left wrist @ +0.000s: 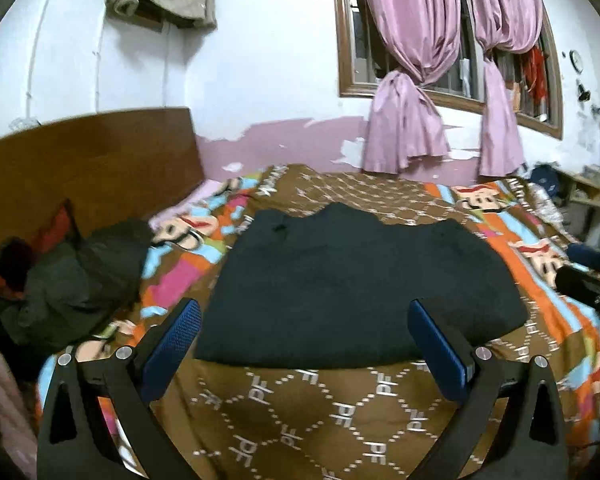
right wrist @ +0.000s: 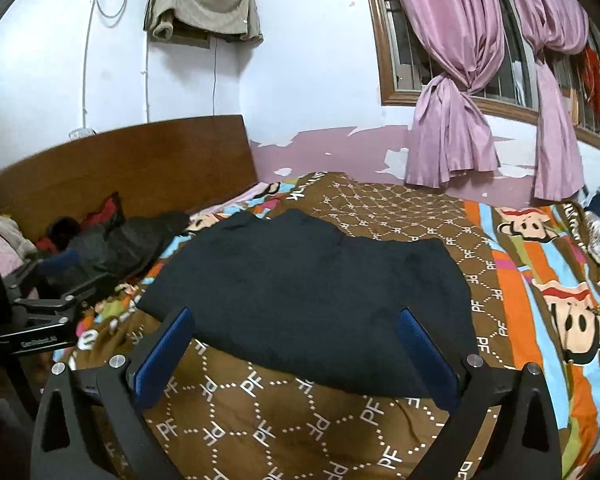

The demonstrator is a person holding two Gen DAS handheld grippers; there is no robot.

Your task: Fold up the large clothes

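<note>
**Two tools open, garment flat, no grasp yet**

Both tools hover above the near edge of the bed (left wrist: 340, 412), empty. Left tool (left wrist: 304, 324): jaws spread wide, nothing between them. Right tool (right wrist: 296, 332): same, wide apart and holding nothing.

Dark garment (left wrist: 360, 280) lies flat in the middle of the bedspread, roughly rectangular, likely folded once or more already; its near hem sits just beyond the fingertips. A second dark heap (left wrist: 76, 276) lies at far left by the headboard (left wrist: 92, 160).

Judgement: a between-folds pause. Next move calls for lowering each tool onto a near corner, pinching it, then carrying the hem toward the far edge.
</note>
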